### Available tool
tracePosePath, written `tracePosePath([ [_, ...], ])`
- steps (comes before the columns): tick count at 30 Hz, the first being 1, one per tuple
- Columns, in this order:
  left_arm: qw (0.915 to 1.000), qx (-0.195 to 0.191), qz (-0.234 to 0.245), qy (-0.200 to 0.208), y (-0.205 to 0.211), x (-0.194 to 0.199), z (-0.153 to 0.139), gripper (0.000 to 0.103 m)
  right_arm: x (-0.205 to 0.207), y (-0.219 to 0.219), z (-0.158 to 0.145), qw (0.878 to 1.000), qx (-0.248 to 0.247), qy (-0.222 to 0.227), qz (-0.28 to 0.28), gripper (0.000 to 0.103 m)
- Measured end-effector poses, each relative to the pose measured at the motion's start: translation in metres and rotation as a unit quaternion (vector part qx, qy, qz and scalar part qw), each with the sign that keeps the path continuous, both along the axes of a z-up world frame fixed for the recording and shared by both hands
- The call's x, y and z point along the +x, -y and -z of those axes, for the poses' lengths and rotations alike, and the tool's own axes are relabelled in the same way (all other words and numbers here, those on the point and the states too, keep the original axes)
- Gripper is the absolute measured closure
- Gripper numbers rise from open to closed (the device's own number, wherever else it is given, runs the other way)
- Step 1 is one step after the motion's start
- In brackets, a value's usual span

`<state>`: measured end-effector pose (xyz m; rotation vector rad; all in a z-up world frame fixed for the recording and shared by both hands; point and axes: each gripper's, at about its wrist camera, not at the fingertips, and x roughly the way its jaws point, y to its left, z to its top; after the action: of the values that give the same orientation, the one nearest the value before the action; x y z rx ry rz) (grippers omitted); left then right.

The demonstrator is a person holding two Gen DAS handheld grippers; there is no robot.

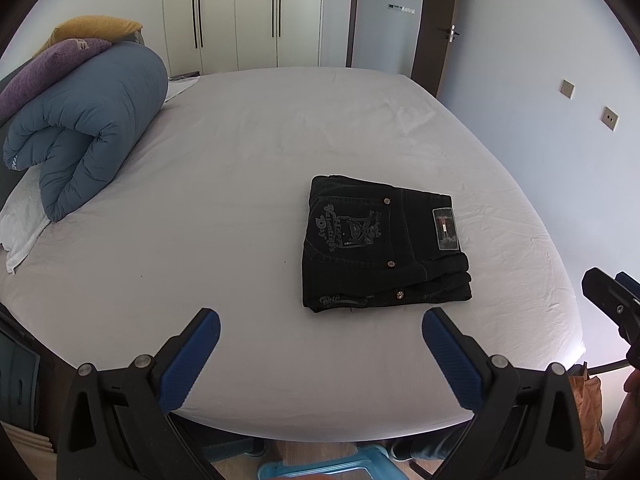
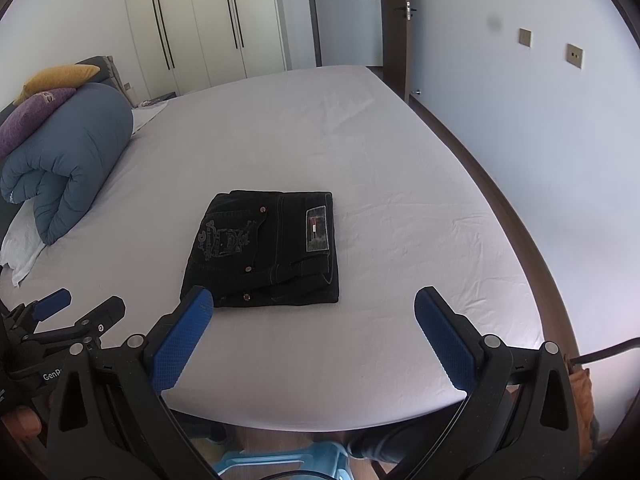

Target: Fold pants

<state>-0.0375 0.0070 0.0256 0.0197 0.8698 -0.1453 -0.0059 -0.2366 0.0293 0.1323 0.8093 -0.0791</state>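
Our left gripper (image 1: 320,334) hangs with its blue pads spread wide and nothing between them, held above the near edge of the bed (image 1: 248,160), and our right gripper (image 2: 313,314) is the same: jaws wide apart, empty, poised over that same near edge. Each shows at the margin of the other's view, so we judge the two are held side by side and clear of the cloth. Just beyond the fingertips lie the pants (image 2: 264,248), black denim already gathered into a compact, roughly square stack of several layers, with the embroidered back pocket and the waistband patch facing up. They sit on the white sheet toward the near edge and somewhat toward the right side of the bed, apart from both grippers. The layers look fairly even, though at the corner nearest the right side the lower folds step out a little from under the top one. Far off at the left, by the head of the bed, rests a rolled blue duvet (image 1: 88,128) with a purple pillow (image 1: 48,68) and a yellow pillow (image 1: 96,26) on it, well apart from the work. We judge the folding is at or very near its end. The next move, if any, calls for only a light squaring of those stepped edges; otherwise we simply keep our grippers off the stack.
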Motion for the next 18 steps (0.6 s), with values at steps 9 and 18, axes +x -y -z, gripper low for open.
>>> tracePosePath([
  [9, 1.0, 0.001, 0.0, -0.001, -0.0005, -0.0009, 0.0015, 0.0, 0.001, -0.0004, 0.005, 1.0, 0.001, -0.003, 0.001, 0.0],
  [18, 1.0, 0.002, 0.002, -0.002, -0.0029, -0.0025, 0.0042, 0.0, -0.0003, -0.0012, 0.0059, 1.0, 0.001, -0.003, 0.002, 0.0],
])
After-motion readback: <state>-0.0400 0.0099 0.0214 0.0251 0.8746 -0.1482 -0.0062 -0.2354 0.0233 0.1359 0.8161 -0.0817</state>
